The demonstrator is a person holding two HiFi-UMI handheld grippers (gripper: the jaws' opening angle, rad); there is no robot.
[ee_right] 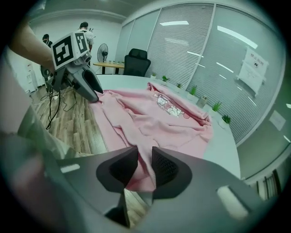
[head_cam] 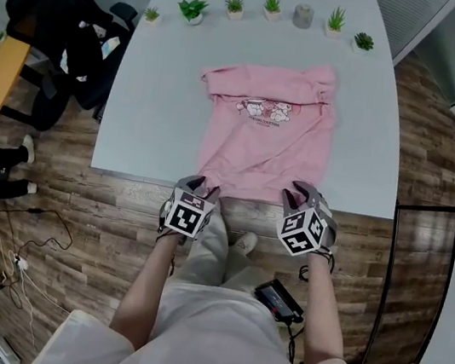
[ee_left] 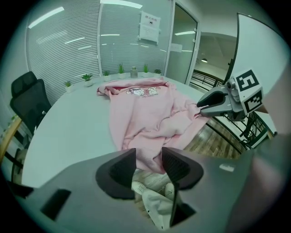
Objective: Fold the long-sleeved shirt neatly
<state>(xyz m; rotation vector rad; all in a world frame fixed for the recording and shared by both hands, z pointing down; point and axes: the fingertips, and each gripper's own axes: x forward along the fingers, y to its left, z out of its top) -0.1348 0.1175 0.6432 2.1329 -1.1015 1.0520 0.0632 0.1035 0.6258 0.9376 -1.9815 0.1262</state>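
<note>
Pink shirt (head_cam: 265, 136) lies on the white table (head_cam: 154, 104), centre-right. Its hem is at the near edge and its far part is bunched and folded over toward the person. A cartoon print shows just below that fold. The cloth is wrinkled, not flat, and the right side is rumpled in loose ridges. Left gripper (head_cam: 206, 189) is at the hem's left corner and right gripper (head_cam: 294, 195) at the hem's right corner. Both are at the table's near edge, pointing down and away from the person. In the left gripper view, the left gripper (ee_left: 149, 159) has the ribbed hem of the shirt (ee_left: 150, 113) between its jaws. The cloth fills the gap from pad to pad, so it is grasped, with the jaws fairly wide. In the right gripper view, the right gripper (ee_right: 144, 159) has its jaws close together, clamped on a fold of the shirt (ee_right: 154, 118) at the hem. Each gripper shows in the other's view with its tips on the hem. A row of small plants (head_cam: 191, 10) and a grey pot (head_cam: 303, 15) stand along the far edge, well apart from the shirt. A black chair (head_cam: 70, 38) stands left of the table on the wood floor (head_cam: 119, 211).
</note>
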